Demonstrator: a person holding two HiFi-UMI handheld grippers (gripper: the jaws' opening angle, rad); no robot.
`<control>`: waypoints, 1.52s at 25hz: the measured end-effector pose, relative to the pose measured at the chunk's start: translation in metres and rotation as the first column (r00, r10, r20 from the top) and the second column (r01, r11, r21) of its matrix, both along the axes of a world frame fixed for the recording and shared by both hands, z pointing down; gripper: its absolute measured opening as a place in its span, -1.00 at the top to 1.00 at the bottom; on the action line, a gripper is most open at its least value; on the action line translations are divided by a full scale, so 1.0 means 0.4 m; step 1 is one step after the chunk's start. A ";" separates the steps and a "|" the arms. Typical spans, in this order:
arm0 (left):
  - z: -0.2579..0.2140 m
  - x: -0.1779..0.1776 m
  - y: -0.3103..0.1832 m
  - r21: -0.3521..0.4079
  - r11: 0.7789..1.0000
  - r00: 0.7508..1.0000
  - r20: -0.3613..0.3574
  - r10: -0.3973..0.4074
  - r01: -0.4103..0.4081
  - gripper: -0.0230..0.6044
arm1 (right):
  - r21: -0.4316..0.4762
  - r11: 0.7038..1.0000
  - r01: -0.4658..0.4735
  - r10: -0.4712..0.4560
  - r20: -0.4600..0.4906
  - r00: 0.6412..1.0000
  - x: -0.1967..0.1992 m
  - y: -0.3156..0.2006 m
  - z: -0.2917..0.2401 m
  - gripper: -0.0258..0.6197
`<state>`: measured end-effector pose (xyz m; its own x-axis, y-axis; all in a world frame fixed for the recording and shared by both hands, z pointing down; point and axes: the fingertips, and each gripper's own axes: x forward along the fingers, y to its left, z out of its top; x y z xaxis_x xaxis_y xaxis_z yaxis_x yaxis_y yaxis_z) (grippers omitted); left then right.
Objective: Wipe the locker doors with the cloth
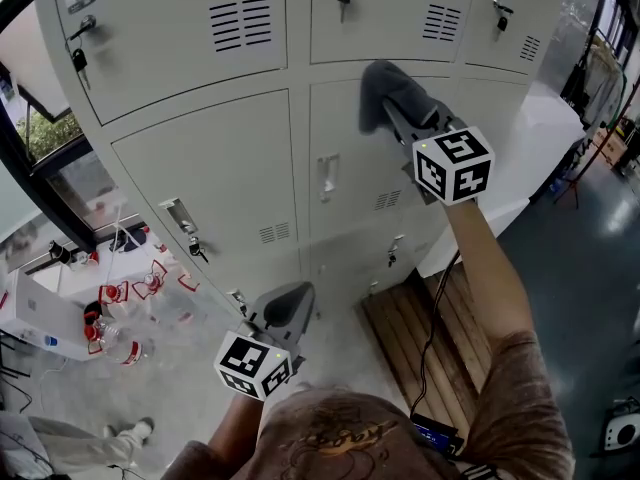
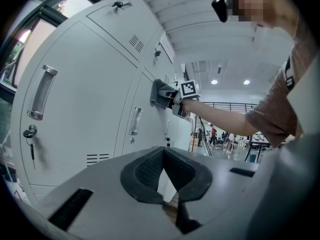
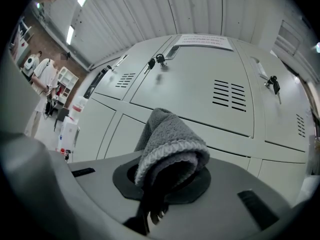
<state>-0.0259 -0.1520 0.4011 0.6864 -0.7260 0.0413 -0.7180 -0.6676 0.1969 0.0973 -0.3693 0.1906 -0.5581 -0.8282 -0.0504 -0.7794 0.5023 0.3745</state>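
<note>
A bank of pale grey locker doors (image 1: 230, 168) fills the head view. My right gripper (image 1: 402, 120) is shut on a folded grey cloth (image 1: 385, 90), which is pressed against the top of the centre middle-row door (image 1: 345, 218). The right gripper view shows the cloth (image 3: 170, 144) bulging out of the jaws of the right gripper (image 3: 169, 171), with lockers (image 3: 200, 94) behind it. My left gripper (image 1: 290, 306) hangs low near the bottom-row doors, shut, with nothing in it. The left gripper view shows its tips (image 2: 162, 156) meeting, with the cloth (image 2: 161, 93) farther along the lockers (image 2: 85, 109).
Keys (image 1: 78, 60) hang from several door locks, and handles (image 1: 327, 175) stick out. A wooden pallet (image 1: 430, 348) lies on the floor below me. A white counter (image 1: 545, 138) stands at the right. Bottles with red labels (image 1: 120, 318) lie at the left. People (image 2: 227, 139) stand far off.
</note>
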 end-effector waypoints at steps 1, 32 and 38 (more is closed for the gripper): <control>0.001 0.000 -0.002 -0.001 1.000 1.000 0.000 0.001 -0.001 0.92 | -0.001 1.000 0.000 0.000 0.000 1.000 0.000 0.000 0.005 0.81; 0.016 0.018 -0.020 -0.019 1.000 1.000 0.007 0.012 -0.012 0.92 | -0.204 0.979 -0.009 0.011 0.011 1.000 0.032 -0.010 0.410 0.81; 0.020 0.018 -0.024 -0.023 1.000 1.000 0.011 0.008 -0.008 0.92 | -0.258 0.966 -0.018 0.021 0.009 1.000 0.035 -0.012 0.499 0.81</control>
<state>-0.0186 -0.1615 0.4090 0.6917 -0.7192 0.0659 -0.7148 -0.6688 0.2041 0.1113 -0.3741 0.3902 -0.5427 -0.8245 0.1601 -0.7934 0.5658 0.2246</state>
